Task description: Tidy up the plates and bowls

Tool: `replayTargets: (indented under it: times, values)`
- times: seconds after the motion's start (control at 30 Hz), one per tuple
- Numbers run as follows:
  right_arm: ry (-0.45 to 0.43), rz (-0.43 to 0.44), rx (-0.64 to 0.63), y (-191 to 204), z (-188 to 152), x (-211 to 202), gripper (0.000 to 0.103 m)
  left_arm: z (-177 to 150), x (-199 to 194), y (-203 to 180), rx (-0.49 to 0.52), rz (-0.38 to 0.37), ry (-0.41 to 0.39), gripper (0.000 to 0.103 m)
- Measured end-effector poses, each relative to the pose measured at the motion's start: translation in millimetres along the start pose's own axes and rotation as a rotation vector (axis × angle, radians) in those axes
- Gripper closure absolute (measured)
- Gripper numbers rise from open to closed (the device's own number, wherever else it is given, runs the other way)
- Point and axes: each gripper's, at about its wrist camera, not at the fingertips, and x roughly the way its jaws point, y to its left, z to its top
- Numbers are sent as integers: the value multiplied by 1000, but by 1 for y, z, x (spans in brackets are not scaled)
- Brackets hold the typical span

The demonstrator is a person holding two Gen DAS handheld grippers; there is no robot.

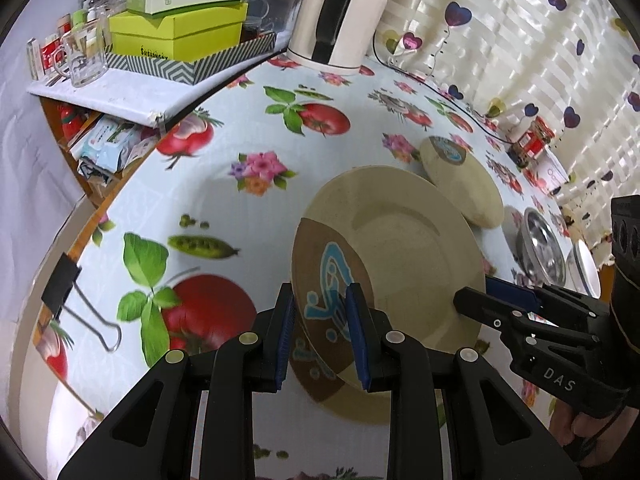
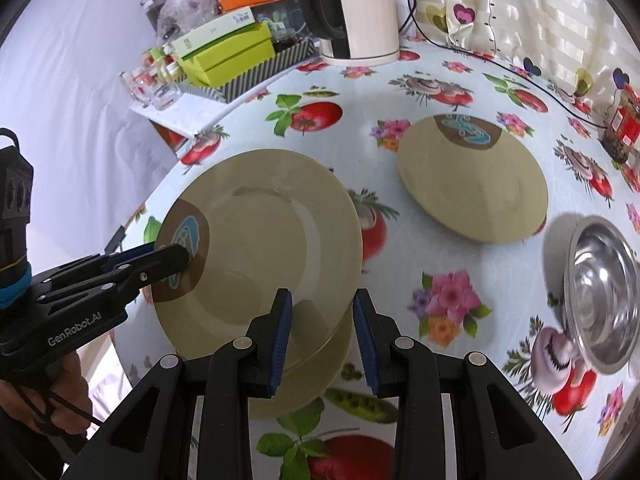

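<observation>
The big beige plate (image 2: 264,240) is what I have in hand: it hangs tilted above the surface (image 2: 400,92), carried between my two tools. A second plate of the same kind (image 2: 320,380) sits right under it, its rim peeking out below; I can't tell whether the two are touching or whether both are caught in the pinch.

I judge the plate stiff, smooth and fairly light, likely bamboo-fibre or melamine, so it won't bend, but the glossy rim could slide through the pads if I tip it further. The rim is the only sensible hold, and opposite edges keep it level.

My left hand-held gripper (image 1: 322,332) has its blue pads clamped on the rim at the brown patch with the blue figure. My right hand-held gripper (image 2: 322,340) straddles the opposite rim, one pad over the top face and one beneath; the pads look closed onto the edge, and I read that as a grip.

Further out, another beige plate (image 2: 472,184) lies flat on the flowered cloth, well apart, with a steel bowl (image 2: 604,296) near the right edge. A second bowl (image 1: 586,268) shows beside it in the left view. My guess is that the flat plate is where this stack belongs. The kettle (image 2: 360,12) and boxes (image 2: 224,52) stand at the back, clear of my path.
</observation>
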Motion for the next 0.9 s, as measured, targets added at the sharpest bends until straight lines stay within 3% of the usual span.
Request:
replayTargets:
  times: [0.9]
  values:
    - [40, 0, -26, 9, -17, 9, 70, -23, 0, 5, -11, 7, 45, 76]
